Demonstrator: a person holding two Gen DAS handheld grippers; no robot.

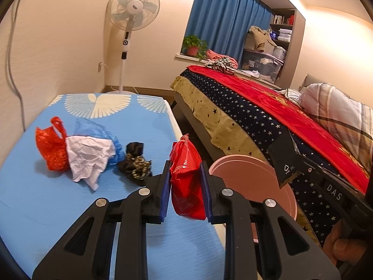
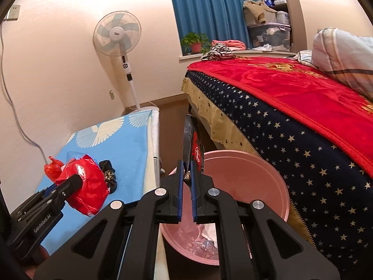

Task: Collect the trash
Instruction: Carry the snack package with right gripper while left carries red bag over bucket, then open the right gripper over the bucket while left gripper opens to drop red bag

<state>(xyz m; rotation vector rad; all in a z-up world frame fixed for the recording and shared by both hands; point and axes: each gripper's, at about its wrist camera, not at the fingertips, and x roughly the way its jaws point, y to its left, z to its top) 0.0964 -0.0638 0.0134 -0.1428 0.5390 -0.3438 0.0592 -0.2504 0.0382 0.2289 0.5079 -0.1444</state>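
My left gripper (image 1: 185,175) is shut on a crumpled red plastic bag (image 1: 186,182), held above the right edge of the blue-covered table (image 1: 35,198); it also shows in the right wrist view (image 2: 85,186). My right gripper (image 2: 186,175) is shut on a flat black package (image 2: 192,144) with red print, held upright over the pink bin (image 2: 263,182); the package also shows in the left wrist view (image 1: 283,161). On the table lie another red bag (image 1: 50,147), white crumpled paper (image 1: 88,156), a blue plastic bag (image 1: 98,130) and a black-and-gold wrapper (image 1: 135,163).
The pink bin (image 1: 244,170) stands on the floor between the table and a bed (image 1: 291,121) with a starry cover and red blanket. It holds some white and clear trash (image 2: 207,235). A standing fan (image 1: 132,11) is at the far wall.
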